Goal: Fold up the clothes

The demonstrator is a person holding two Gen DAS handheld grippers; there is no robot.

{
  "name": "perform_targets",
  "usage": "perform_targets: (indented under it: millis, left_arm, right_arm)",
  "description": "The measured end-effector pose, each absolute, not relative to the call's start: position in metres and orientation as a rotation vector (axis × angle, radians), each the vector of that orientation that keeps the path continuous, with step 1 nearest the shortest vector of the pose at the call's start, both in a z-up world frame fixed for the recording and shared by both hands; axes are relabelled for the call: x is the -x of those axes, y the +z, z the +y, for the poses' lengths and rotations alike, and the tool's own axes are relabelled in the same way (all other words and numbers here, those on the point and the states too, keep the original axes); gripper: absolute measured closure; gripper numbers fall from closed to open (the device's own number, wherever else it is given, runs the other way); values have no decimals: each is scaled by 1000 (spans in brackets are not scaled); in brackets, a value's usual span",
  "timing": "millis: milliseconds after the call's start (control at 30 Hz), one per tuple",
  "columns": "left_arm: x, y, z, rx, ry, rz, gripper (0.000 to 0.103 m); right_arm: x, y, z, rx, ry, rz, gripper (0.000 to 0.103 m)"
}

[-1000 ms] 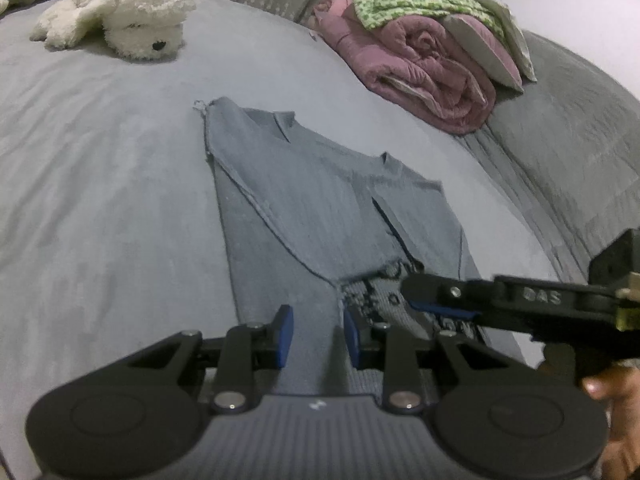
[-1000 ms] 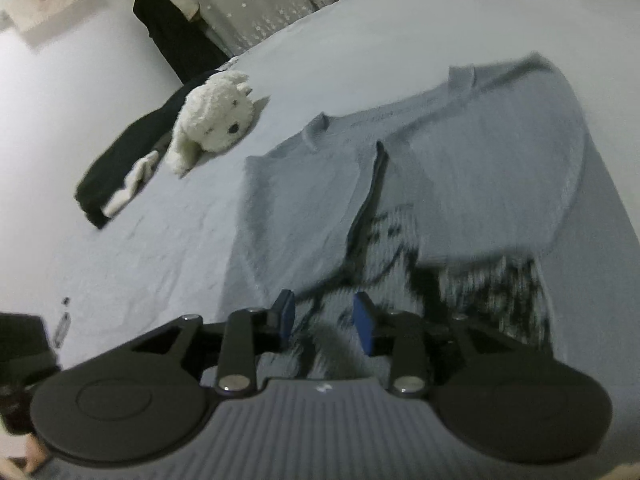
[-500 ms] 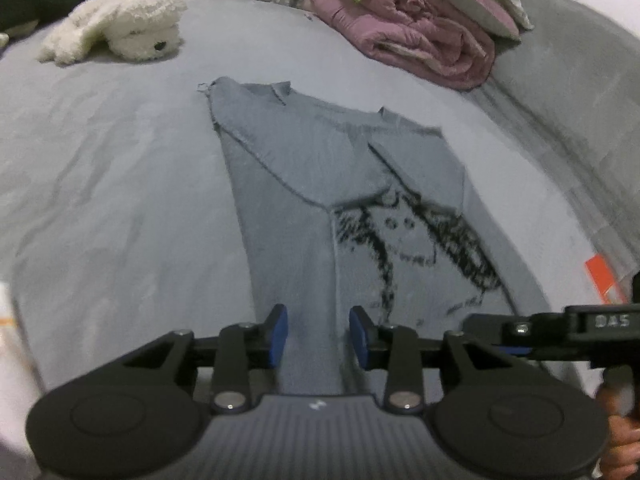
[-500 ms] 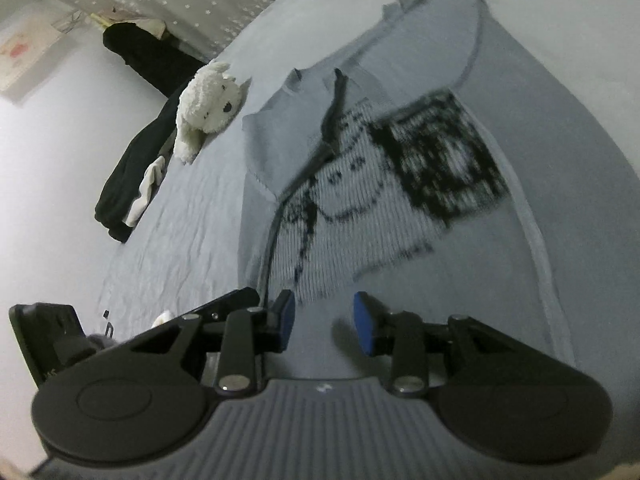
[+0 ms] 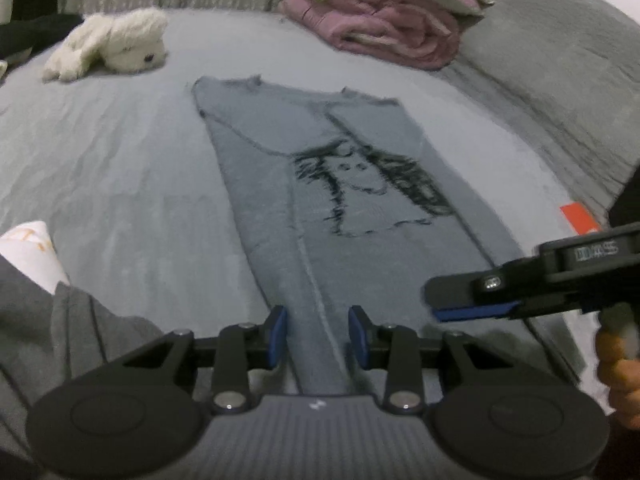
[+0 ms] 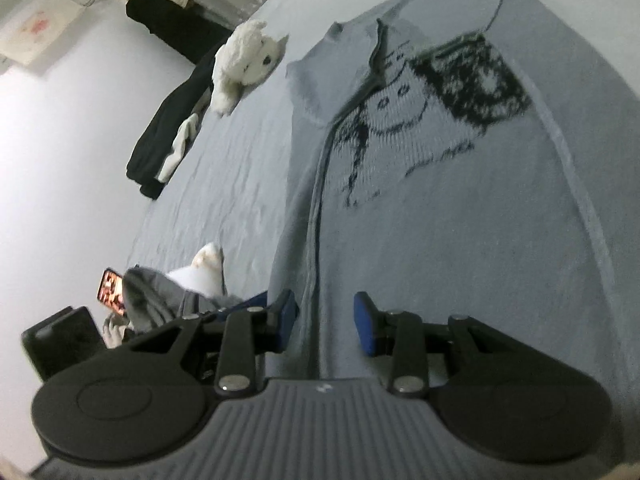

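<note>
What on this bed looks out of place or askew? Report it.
Nothing is damaged or spilled. The grey sweater lies flat on the bed, both sleeves folded inward. A white plush toy lies flopped near the far edge and a dark garment trails beside it, neither folded.

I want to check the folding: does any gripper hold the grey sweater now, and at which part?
Nothing is held. The left gripper and right gripper are open above the sweater, near its hem.

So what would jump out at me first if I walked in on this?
Probably the grey sweater with a black sketch-like figure on it, laid flat along the middle of the bed. Beyond its far left corner lies a white plush dog, and a rolled pink blanket sits at the far right.
</note>
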State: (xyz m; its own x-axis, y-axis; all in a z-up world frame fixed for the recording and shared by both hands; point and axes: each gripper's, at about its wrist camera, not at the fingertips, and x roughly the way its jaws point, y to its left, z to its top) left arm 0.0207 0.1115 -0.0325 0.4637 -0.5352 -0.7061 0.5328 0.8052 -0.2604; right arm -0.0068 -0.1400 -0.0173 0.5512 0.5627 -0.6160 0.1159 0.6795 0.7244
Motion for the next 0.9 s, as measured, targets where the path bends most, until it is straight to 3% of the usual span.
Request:
perform_targets:
  millis: [533, 600, 667, 733, 900]
  left_arm:
    - [10, -42, 103, -175, -718, 927, 71]
    - [13, -43, 103, -193, -720, 935, 74]
    - [16, -47, 100, -216, -703, 944, 91]
    - [14, -46, 104, -199, -695, 952, 99]
    - [11, -31, 123, -43, -762, 940, 100]
  right_arm:
    - [18, -22, -142, -804, 302, 996, 66]
    - [18, -23, -140, -803, 309, 1002, 66]
    - [17, -24, -138, -805, 319, 1004, 66]
    - [17, -24, -136, -808, 334, 1003, 66]
    - [18, -23, -136, -821, 365, 992, 66]
